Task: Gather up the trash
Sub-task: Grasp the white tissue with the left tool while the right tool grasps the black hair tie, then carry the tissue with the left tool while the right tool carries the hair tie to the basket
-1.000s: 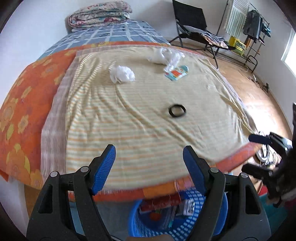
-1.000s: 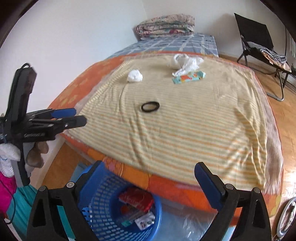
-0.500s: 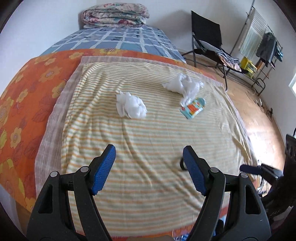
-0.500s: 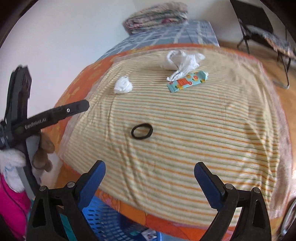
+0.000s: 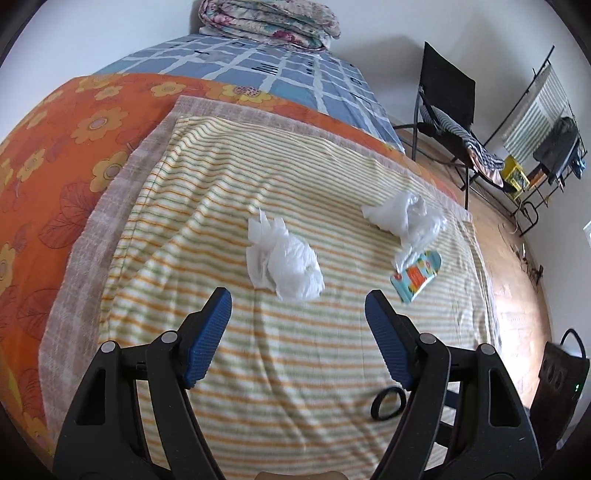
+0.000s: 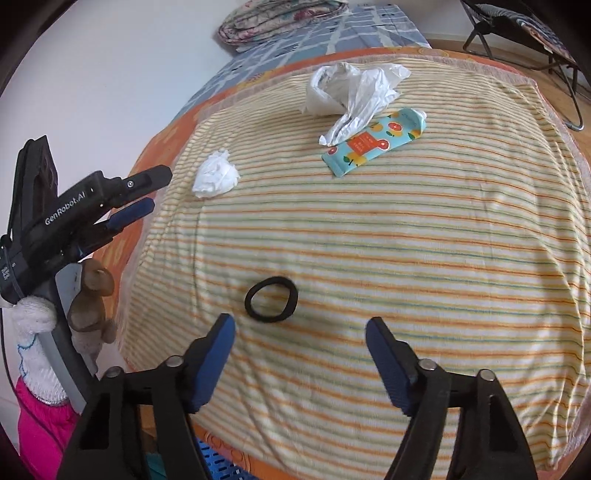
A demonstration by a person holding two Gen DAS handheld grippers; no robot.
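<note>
On a striped blanket [image 5: 295, 354] lie a crumpled white tissue [image 5: 284, 258] [image 6: 216, 179], a crumpled clear plastic bag [image 5: 406, 218] [image 6: 351, 86], a teal printed wrapper [image 5: 417, 277] [image 6: 373, 142] and a black hair band [image 5: 386, 404] [image 6: 271, 299]. My left gripper [image 5: 297, 310] is open and empty, just short of the tissue. My right gripper [image 6: 299, 336] hovers just short of the hair band; its jaws are closing with nothing between them. The left gripper [image 6: 147, 192] also shows from the side in the right wrist view.
The blanket covers an orange flowered sheet [image 5: 55, 147] on a bed, with folded quilts [image 5: 269, 20] at its far end. A black folding chair [image 5: 447, 103] and a clothes rack [image 5: 546, 122] stand on the wooden floor. A blue basket's rim [image 6: 218, 463] peeks below the bed edge.
Both grippers moved forward from over the blue basket onto the bed. The tissue now lies close before the left gripper, the hair band before the right, whose jaws have narrowed.
</note>
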